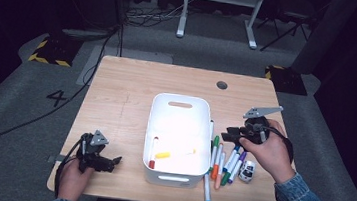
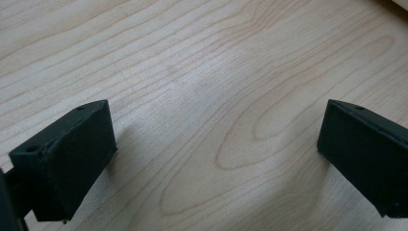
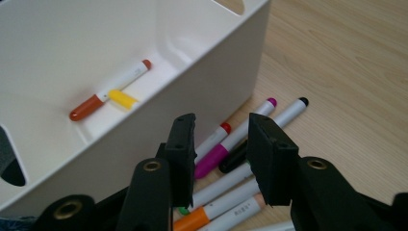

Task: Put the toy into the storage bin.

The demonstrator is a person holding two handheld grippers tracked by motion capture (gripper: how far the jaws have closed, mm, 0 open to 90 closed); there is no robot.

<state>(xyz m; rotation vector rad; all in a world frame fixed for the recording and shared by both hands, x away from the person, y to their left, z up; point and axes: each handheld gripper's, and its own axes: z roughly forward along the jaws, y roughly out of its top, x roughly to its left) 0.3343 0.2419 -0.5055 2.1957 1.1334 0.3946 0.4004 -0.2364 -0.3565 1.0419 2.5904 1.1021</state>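
A white bin (image 1: 182, 102) stands mid-table with a red-capped marker (image 1: 153, 151) and a yellow one (image 1: 162, 155) lying on its floor. Several loose markers (image 1: 223, 160) lie fanned out on the wood at the bin's right side. My right gripper (image 1: 231, 133) hovers over the far end of that pile, close to the bin's right wall (image 3: 192, 82). Its jaws stand apart, open, with nothing gripped; a magenta-capped marker (image 3: 214, 159) and others show below my right gripper (image 3: 221, 125). My left gripper (image 1: 116, 161) rests at the near left, open wide over bare wood (image 2: 216, 154).
A small white object (image 1: 247, 171) lies just right of the marker pile. A blue-tipped marker (image 1: 206, 189) reaches toward the table's front edge. A round cable hole (image 1: 222, 85) sits at the far right. Bare wood stretches left of the bin.
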